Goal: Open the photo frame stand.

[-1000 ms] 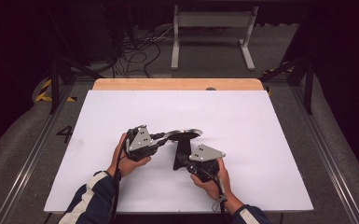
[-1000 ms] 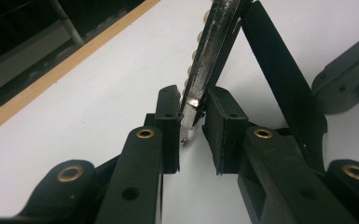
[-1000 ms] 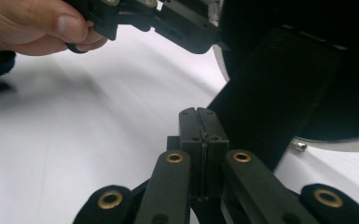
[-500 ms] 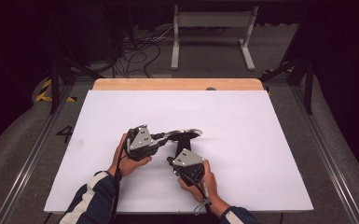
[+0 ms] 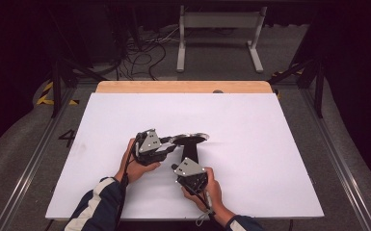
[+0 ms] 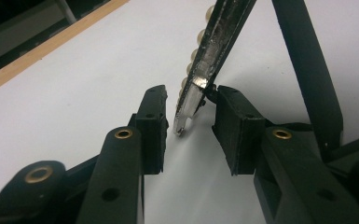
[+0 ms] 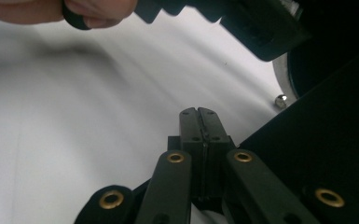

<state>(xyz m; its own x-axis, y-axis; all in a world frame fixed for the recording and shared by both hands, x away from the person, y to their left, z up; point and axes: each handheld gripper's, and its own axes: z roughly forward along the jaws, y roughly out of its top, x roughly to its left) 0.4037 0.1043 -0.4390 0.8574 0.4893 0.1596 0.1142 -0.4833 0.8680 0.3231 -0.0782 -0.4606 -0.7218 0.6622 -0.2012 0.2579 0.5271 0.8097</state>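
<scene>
Counter [image 5: 270, 159]: smooth, matt white sheet; bare light wood along the far edge. Disc [image 5: 189, 139]: shiny metal rim, with brass-coloured beads in the left gripper view. Left gripper [image 6: 189, 126]: matt black plastic jaws with brass-coloured rivets.

A large white rectangular sheet [image 5: 250, 144] is spread over the table, and a strip of light wooden tabletop [image 5: 183, 87] is left uncovered along its far edge. Beyond the table, a pale grey metal stand [image 5: 219, 33] with two legs is set on the grey floor [image 5: 212, 67], and a tangle of dark cables [image 5: 142, 53] is seen just left of it. Yellow-and-black hazard tape [image 5: 46, 94] is laid on the floor at far left, near a painted numeral 4 [image 5: 67, 138].
</scene>
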